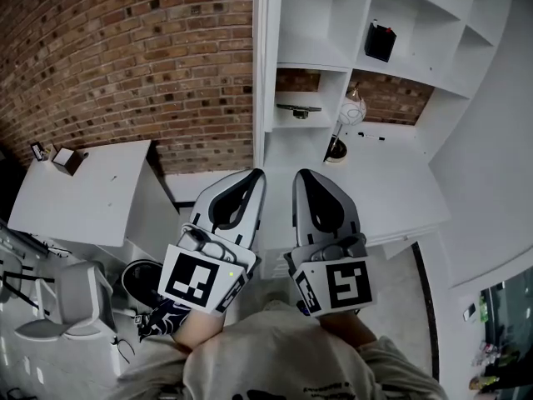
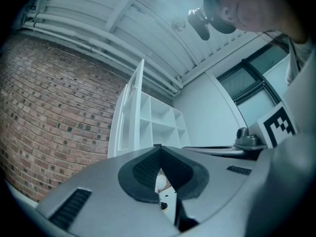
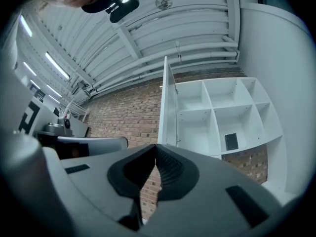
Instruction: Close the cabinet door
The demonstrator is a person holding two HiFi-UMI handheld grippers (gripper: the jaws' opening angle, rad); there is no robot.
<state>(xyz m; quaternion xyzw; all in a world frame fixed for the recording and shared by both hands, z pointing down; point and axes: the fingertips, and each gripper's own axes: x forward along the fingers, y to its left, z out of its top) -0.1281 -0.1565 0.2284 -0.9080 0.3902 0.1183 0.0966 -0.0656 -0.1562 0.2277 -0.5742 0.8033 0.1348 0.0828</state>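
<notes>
The white cabinet door [image 1: 258,65] stands open, edge-on to me, at the left side of a white shelf unit [image 1: 333,23]. In the head view both grippers are held side by side just in front of the door's lower end. My left gripper [image 1: 255,174] is shut with nothing in it, its tip close below the door's edge. My right gripper [image 1: 301,174] is also shut and empty, pointing at the shelf unit's base. In the left gripper view the door [image 2: 131,117] rises beyond the closed tips [image 2: 158,146]. In the right gripper view the door [image 3: 168,107] stands above the closed tips [image 3: 155,145].
A brick wall [image 1: 125,48] runs to the left of the door. A white desk [image 1: 83,194] and an office chair [image 1: 67,298] stand at the left. A black box [image 1: 381,42] and a globe-shaped lamp [image 1: 351,109] sit in the shelves, above a white counter [image 1: 391,194].
</notes>
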